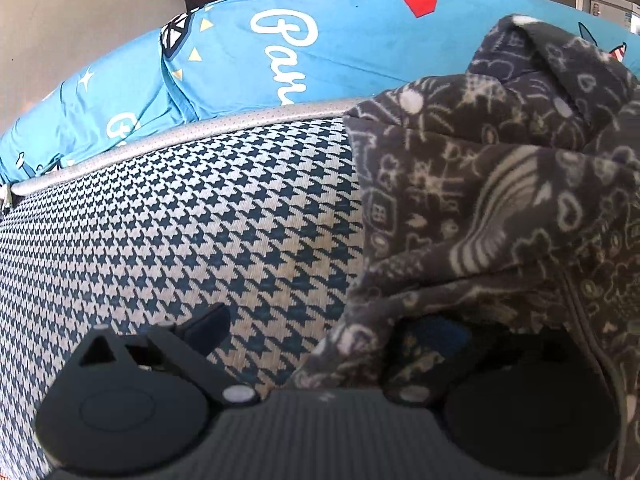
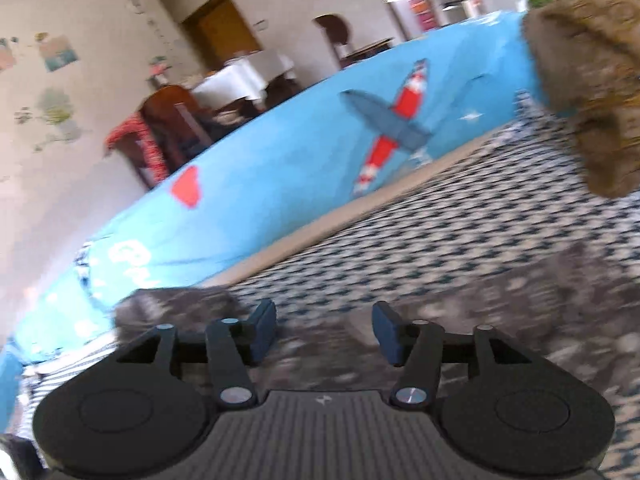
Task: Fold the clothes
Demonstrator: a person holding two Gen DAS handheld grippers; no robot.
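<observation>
The grey patterned garment [image 1: 500, 208] lies bunched on the houndstooth surface [image 1: 180, 232], and its edge falls over the right half of the left gripper [image 1: 320, 344]. One finger [image 1: 204, 328] is free on the left side, the other is hidden under the cloth, so I cannot tell how its jaws stand. The right gripper [image 2: 324, 332] has its jaws wide apart, holding nothing, just above the blurred grey cloth. Behind is a blue printed cover [image 1: 320, 52]
</observation>
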